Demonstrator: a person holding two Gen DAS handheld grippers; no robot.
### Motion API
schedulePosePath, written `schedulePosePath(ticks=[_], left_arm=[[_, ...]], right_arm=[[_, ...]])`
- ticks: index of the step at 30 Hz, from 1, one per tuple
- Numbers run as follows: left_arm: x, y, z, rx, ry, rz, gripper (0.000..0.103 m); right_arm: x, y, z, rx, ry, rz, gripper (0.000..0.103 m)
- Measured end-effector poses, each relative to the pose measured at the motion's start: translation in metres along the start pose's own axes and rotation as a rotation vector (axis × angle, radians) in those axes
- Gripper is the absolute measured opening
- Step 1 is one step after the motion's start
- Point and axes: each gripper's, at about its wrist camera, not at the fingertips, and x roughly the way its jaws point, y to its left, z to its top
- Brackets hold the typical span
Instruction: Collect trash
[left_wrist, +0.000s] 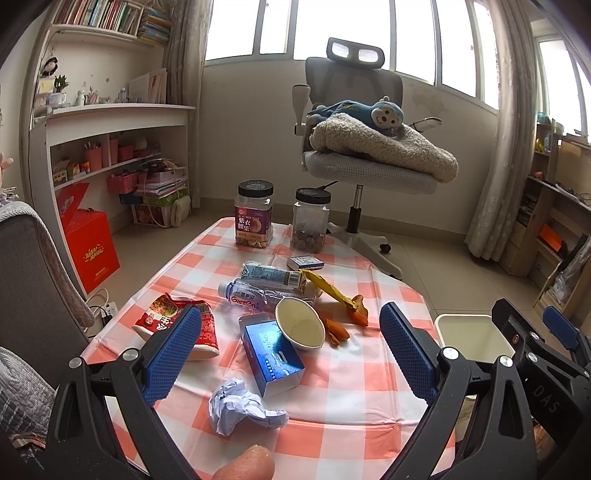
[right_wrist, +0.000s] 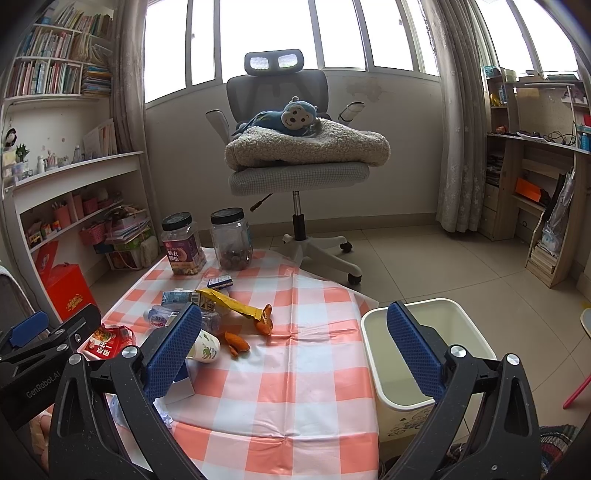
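My left gripper (left_wrist: 291, 350) hangs wide apart over the table, crumpled paper (left_wrist: 240, 406) just below and nearest; blue box (left_wrist: 273, 356) lies lengthwise ahead; my right gripper (right_wrist: 293, 350), also apart, nearer the bin (right_wrist: 469, 332)

Both wrist cameras look forward and slightly down over the checked table (left_wrist: 332, 398) (right view sits further right), sharing the chair (right_wrist: 295, 173).

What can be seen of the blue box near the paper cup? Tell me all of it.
The blue box is a small glossy cardboard carton, blue on its top face with white sides and pale print. It lies flat on the checked tablecloth, its far end flap open. The tipped paper cup rests against its far right edge. Nothing grips it.
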Motion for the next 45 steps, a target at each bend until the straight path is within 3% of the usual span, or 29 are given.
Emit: schedulePosePath(ticks=[4,9,15,18,20,22,26,29,31,34,39,40,44,45], left_arm=[[0.005,0.007,-0.007,-0.018,0.015,0.007,0.094],[0.018,0.026,0.002,-0.019,0.083,0.061,0.094],[0.041,0.100,0.041,-0.206,0.181,0.099,0.096],[0.075,0.133,0.052,-0.219,0.305,0.108,0.096],[0.105,0.155,0.042,-0.256,0.463,0.151,0.096],[0.124,0.181,0.024,-0.359,0.553,0.166,0.096],[0.152,0.225,-0.016,-0.558,0.615,0.211,0.096],[0.175,0.242,-0.030,-0.563,0.663,0.253,0.096],[0.189,0.250,-0.030,-0.560,0.669,0.242,0.096],[0.212,0.256,-0.030,-0.600,0.680,0.167,0.096],[0.236,0.249,-0.045,-0.662,0.709,0.080,0.096],[0.238,0.245,-0.047,-0.663,0.710,0.061,0.094],[0.238,0.220,-0.040,-0.606,0.724,-0.036,0.047],[0.233,0.213,-0.034,-0.579,0.704,-0.047,0.044]], right_arm=[[0.000,0.001,0.002,-0.001,0.017,0.006,0.096],[0.009,0.009,0.017,-0.016,0.099,0.029,0.096],[0.025,0.032,0.051,-0.154,0.180,0.080,0.096],[0.046,0.037,0.061,-0.166,0.253,0.130,0.096],[0.063,0.040,0.063,-0.167,0.295,0.160,0.096],[0.081,0.042,0.061,-0.171,0.325,0.176,0.096],[0.112,0.037,0.043,-0.140,0.370,0.206,0.096],[0.134,0.036,0.028,-0.135,0.448,0.204,0.096],[0.139,0.041,0.024,-0.129,0.471,0.255,0.096],[0.138,0.054,0.016,-0.176,0.449,0.295,0.096],[0.142,0.075,-0.006,-0.245,0.522,0.376,0.096],[0.143,0.079,-0.010,-0.258,0.534,0.387,0.096],[0.146,0.089,-0.028,-0.271,0.603,0.431,0.096],[0.146,0.091,-0.032,-0.273,0.620,0.440,0.096]])
